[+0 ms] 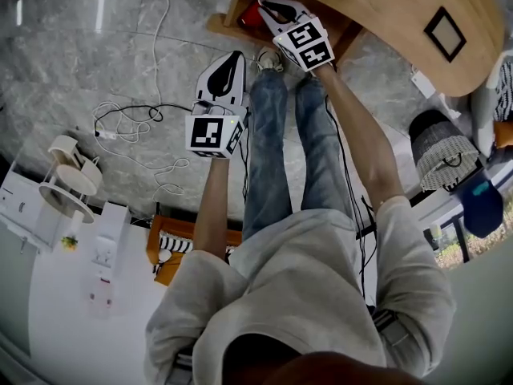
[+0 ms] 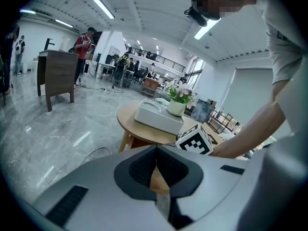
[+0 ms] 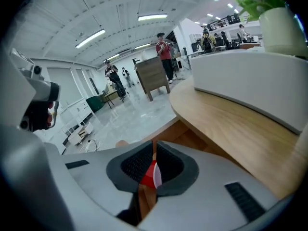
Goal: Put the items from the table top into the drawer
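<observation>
A round wooden table (image 1: 385,14) stands at the top right of the head view, with its drawer (image 1: 236,10) open underneath. A red item (image 1: 250,14) lies in that drawer. My right gripper (image 1: 268,8) points at it with the jaws drawn together. In the right gripper view the red and white item (image 3: 150,174) shows through the slit of the right gripper (image 3: 154,150), beyond the tips. My left gripper (image 1: 228,64) hangs over the floor, left of the person's legs, shut and empty. The left gripper (image 2: 156,152) faces the table (image 2: 139,129), where a white box (image 2: 159,117) and a flower pot (image 2: 176,107) stand.
Cables (image 1: 128,123) lie on the marble floor at the left. A striped basket (image 1: 441,147) stands right of the legs and a black frame (image 1: 445,32) lies on the table top. A dark cabinet (image 2: 57,73) and people stand far off.
</observation>
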{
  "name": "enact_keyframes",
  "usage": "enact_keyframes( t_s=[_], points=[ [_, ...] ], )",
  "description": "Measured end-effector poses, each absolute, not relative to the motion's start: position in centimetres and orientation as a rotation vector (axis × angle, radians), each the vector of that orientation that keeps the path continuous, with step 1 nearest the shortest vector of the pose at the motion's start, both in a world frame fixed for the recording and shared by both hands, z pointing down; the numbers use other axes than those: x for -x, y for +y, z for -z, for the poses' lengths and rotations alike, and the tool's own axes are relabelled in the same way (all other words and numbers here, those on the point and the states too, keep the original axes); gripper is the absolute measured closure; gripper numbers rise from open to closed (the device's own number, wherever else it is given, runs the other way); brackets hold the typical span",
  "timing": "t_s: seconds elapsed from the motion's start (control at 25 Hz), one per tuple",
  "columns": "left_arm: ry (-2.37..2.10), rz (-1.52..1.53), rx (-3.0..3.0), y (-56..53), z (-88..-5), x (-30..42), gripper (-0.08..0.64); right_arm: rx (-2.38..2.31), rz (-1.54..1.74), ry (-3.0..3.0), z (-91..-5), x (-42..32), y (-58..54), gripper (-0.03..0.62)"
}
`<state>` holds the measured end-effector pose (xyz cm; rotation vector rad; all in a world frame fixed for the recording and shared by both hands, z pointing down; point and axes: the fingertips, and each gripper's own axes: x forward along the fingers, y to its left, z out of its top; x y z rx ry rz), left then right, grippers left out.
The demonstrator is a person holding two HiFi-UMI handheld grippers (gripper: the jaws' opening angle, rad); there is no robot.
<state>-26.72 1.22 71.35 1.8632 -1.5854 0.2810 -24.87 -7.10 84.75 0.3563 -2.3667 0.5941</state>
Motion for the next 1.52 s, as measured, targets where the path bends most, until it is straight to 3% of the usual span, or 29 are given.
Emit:
enact_keyframes(
  t_s=[0.56, 1.16, 1.52],
  points=[
    [-1.489, -0.339, -2.001, -2.5, -69.5, 19.2, 0.543, -0.604, -0.624, -2.482, -78.2, 14.9, -9.8, 0.568],
    [-1.301, -0.397, -2.202, -7.7, -67.2, 6.1, 0.543, -0.939, -0.572, -2.400, -74.2, -4.3, -15.8, 0.568],
    [-1.194, -0.395, -2.266, -9.9, -67.0, -1.8, 0.543, -0.857, -0.361, -2.187, -75.6, -17.3, -18.2, 0.565]
  ],
)
